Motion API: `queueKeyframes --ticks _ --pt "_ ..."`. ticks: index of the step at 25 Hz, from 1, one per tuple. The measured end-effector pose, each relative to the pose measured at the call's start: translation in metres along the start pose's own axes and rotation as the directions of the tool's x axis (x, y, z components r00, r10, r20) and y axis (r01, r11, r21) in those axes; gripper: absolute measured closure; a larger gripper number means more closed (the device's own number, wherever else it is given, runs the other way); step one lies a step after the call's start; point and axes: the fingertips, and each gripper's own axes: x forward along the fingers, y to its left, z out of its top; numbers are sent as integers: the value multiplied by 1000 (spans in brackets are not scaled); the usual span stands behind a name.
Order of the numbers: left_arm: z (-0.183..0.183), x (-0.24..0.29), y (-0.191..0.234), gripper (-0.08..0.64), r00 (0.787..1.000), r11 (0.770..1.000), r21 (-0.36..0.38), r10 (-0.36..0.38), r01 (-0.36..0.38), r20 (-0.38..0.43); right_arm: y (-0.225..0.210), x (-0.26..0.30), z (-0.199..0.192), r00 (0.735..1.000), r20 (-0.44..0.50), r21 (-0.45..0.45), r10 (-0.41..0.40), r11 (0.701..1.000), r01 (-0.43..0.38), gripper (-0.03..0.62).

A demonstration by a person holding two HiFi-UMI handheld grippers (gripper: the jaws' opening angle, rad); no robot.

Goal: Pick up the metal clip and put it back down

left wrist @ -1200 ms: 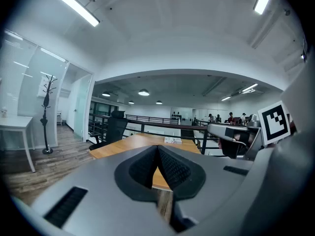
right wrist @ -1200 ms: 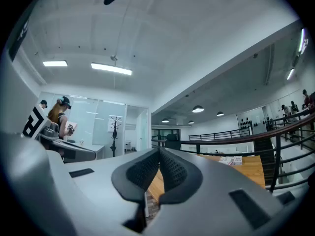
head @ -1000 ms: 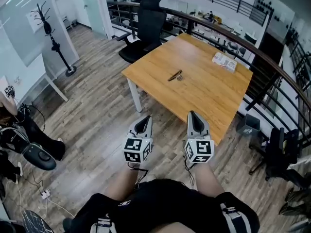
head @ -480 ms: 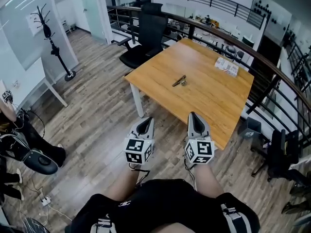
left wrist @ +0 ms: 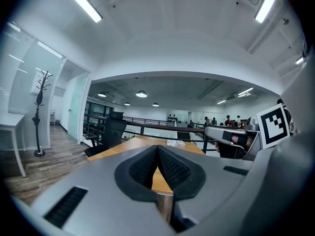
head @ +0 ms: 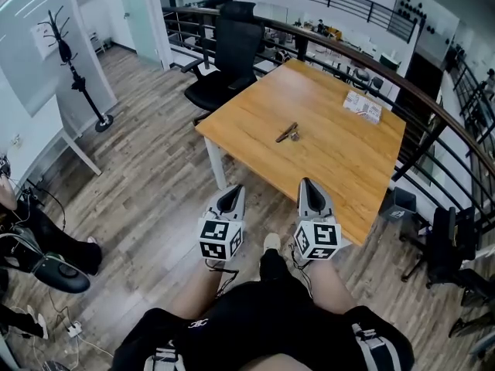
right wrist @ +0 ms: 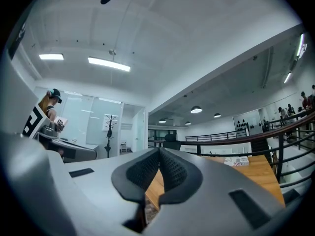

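Observation:
The metal clip (head: 288, 133), dark and slim, lies near the middle of the wooden table (head: 340, 161) in the head view. Both grippers are held well short of the table, over the floor. My left gripper (head: 230, 195) is shut with nothing in it, its tips meeting in the left gripper view (left wrist: 157, 147). My right gripper (head: 310, 190) is shut and empty too, with its tips touching in the right gripper view (right wrist: 159, 152). The clip does not show in either gripper view.
A black office chair (head: 227, 60) stands at the table's far left corner. A printed packet (head: 363, 107) lies at the table's far right. A coat stand (head: 77, 76) is at the left, a dark railing (head: 433, 122) runs behind the table, and a bin (head: 396, 204) sits under its right edge.
The view has shifted forward and the table sits slightly nearer and lower in the picture. A shoe now shows between the grippers. Both grippers stay shut in the same pose.

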Motion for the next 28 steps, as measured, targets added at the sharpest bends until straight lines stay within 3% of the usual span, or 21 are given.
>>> queueKeyframes --ticks 7,18,28 --pt "3 111 44 546 1000 1000 6 4 -4 -26 -53 109 -23 1000 -13 34 -11 999 11 577" --pt "77 361 100 546 1000 999 45 -12 13 -22 -185 333 -14 1000 -20 46 -5 999 6 577" --pt "63 463 125 546 993 997 17 -72 74 -97 -240 418 -60 988 -130 60 -88 994 96 577"
